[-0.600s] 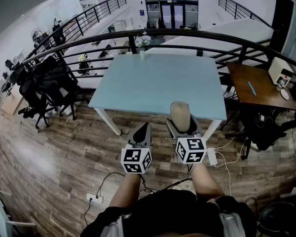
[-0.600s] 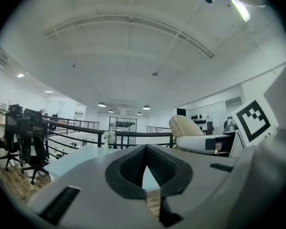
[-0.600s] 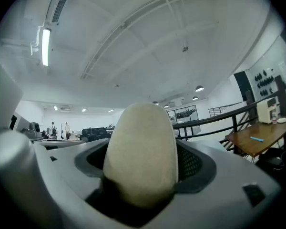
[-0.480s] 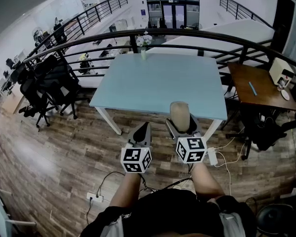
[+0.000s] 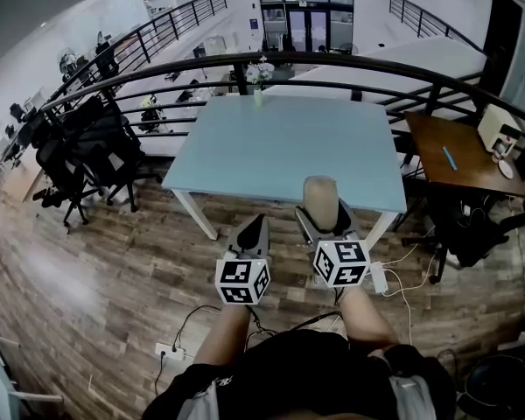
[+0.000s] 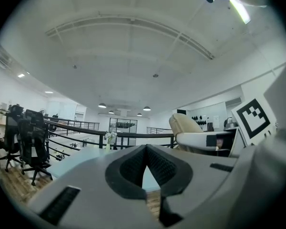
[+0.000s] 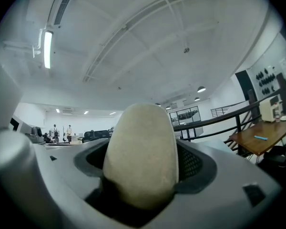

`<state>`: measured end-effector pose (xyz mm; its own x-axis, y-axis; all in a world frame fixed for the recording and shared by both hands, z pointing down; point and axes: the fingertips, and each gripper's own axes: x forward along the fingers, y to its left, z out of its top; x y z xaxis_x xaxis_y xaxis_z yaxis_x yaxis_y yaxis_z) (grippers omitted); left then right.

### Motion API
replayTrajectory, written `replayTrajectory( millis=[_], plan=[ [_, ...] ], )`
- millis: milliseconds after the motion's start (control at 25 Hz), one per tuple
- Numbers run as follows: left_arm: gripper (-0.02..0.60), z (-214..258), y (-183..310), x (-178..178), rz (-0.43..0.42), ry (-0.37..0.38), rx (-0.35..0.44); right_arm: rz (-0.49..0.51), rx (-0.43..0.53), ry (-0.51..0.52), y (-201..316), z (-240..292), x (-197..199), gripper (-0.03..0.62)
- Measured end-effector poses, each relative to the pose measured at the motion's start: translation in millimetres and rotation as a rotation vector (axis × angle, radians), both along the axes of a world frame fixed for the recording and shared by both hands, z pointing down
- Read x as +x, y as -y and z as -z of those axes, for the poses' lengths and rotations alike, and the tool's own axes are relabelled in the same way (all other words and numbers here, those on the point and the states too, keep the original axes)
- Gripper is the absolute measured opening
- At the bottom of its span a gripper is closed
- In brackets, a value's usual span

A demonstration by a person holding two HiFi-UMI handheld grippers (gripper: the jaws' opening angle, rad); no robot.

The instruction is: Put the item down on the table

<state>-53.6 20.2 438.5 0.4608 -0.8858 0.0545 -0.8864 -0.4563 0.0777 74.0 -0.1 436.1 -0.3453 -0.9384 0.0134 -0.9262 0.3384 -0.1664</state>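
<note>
A beige, rounded, oblong item (image 5: pixel 320 201) stands between the jaws of my right gripper (image 5: pixel 321 215), which is shut on it just before the near edge of the pale blue table (image 5: pixel 271 147). In the right gripper view the same item (image 7: pixel 140 154) fills the jaws and hides the table. My left gripper (image 5: pixel 252 232) hangs beside it to the left, over the wooden floor, its jaws together with nothing between them. In the left gripper view the pads (image 6: pixel 133 168) meet, and the table top (image 6: pixel 81 156) shows beyond them.
A small vase of flowers (image 5: pixel 258 75) stands at the table's far edge. A black railing (image 5: pixel 350 64) curves behind the table. Office chairs (image 5: pixel 83 151) are at the left, a brown desk (image 5: pixel 451 151) at the right. A power strip with cables (image 5: pixel 378 278) lies on the floor.
</note>
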Motion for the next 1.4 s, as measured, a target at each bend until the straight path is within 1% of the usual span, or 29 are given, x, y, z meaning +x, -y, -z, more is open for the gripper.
replayTrajectory(
  millis=[400, 760, 1080, 1400],
  plan=[
    [0.011, -1, -1, -37, -0.015, 0.004, 0.021, -0.027, 0.028, 0.005, -4, 5, -33, 0.403],
    [0.011, -9, 7, -63, 0.008, -0.004, 0.022, -0.051, 0.041, 0.014, 4, 2, -43, 0.403],
    [0.011, -13, 44, -55, 0.002, 0.005, 0.034, -0.048, 0.042, 0.021, 43, -3, -37, 0.403],
    [0.011, -18, 107, -41, -0.016, 0.011, 0.027, -0.059, 0.042, 0.027, 106, -5, -26, 0.403]
  ],
)
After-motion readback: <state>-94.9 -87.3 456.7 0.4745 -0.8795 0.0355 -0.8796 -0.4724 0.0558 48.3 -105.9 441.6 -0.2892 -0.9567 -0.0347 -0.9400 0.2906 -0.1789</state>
